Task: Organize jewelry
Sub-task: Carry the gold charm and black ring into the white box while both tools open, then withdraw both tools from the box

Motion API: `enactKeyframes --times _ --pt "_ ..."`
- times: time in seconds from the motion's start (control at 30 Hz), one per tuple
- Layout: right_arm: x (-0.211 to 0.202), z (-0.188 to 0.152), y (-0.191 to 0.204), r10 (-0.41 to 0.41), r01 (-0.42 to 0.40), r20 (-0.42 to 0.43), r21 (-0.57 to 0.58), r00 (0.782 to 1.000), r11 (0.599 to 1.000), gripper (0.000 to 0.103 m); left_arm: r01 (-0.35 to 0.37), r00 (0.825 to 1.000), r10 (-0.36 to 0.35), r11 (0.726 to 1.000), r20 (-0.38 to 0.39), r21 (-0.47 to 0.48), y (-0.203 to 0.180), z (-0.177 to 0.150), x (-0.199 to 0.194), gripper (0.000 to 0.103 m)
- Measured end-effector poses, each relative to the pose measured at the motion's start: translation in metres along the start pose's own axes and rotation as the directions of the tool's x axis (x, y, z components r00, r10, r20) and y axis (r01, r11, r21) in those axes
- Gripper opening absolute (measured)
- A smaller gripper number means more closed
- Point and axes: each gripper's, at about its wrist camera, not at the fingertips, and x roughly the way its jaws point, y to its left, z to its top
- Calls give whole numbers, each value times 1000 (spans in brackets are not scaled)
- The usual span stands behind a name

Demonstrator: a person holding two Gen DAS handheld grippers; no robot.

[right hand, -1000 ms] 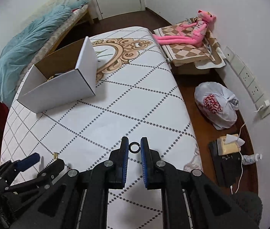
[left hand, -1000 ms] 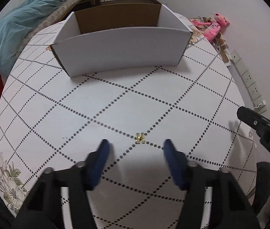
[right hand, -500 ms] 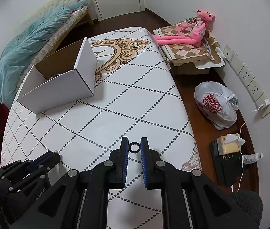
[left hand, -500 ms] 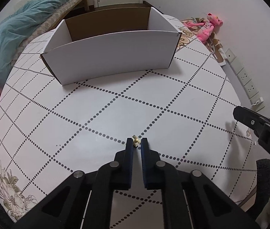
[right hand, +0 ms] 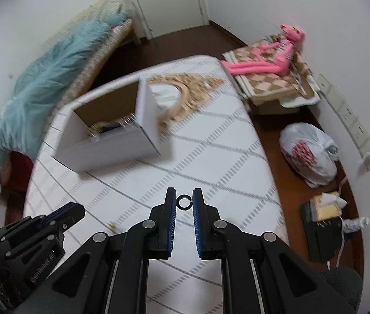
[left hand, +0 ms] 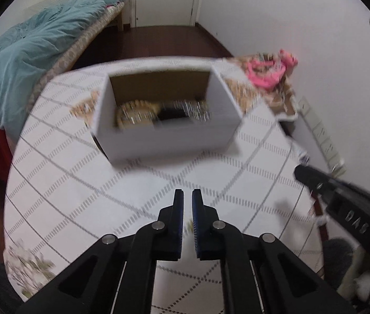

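Jewelry lies heaped in the white cardboard box (left hand: 164, 141), which stands open-topped toward the far side of the table (left hand: 80, 183). Motion blur leaves only a gold coil (left hand: 135, 112) at the left of the box, something dark in the middle and a glittering silver strand (left hand: 194, 108) at the right. Far left of all this, beyond the table, a teal quilt (right hand: 41, 83) is bunched on a bed.

On the white cloth with its dotted diamond pattern, the left gripper (left hand: 187, 196) hangs above the near part of the table, pointing at the box. Its blue-lined fingers are drawn almost together, with only a thin slit between them. Nothing shows in that slit, so I cannot tell whether it carries anything. In the right wrist view a small gold speck (right hand: 111, 225) lies on the cloth just beside the left gripper's tip, too blurred to identify.

Further right, the right gripper (right hand: 184, 194) is clamped on a small black ring (right hand: 178, 201), pinched upright between its two fingertips above the table's near edge.

Right of the table, a pink plush toy (right hand: 268, 57) sprawls on a checkered cushion. A white plastic bag (right hand: 313, 157) sits on the dark floor, below a row of wall sockets (right hand: 352, 120).
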Motion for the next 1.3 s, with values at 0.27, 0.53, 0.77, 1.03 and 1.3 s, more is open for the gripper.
enactKeyframes --times 0.27,0.53,0.77,1.03,1.3 --pt "30 83 50 141 -141 -15 -32 990 989 13 -10 999 12 999 40 -51 54 89 -6 4" --pt "110 138 78 173 -190 -224 -60 959 980 13 -20 997 11 993 -75 -112 84 133 37 7" --pt "143 153 88 181 -205 -320 -43 930 978 27 -108 984 86 984 -155 -141 98 141 55 11" --pt "122 156 87 149 -173 -261 -72 954 982 47 -104 991 88 981 -105 -166 108 144 41 75" --pt "93 137 81 -21 -8 -197 -145 980 989 89 -184 982 177 972 -60 -149 107 134 20 102"
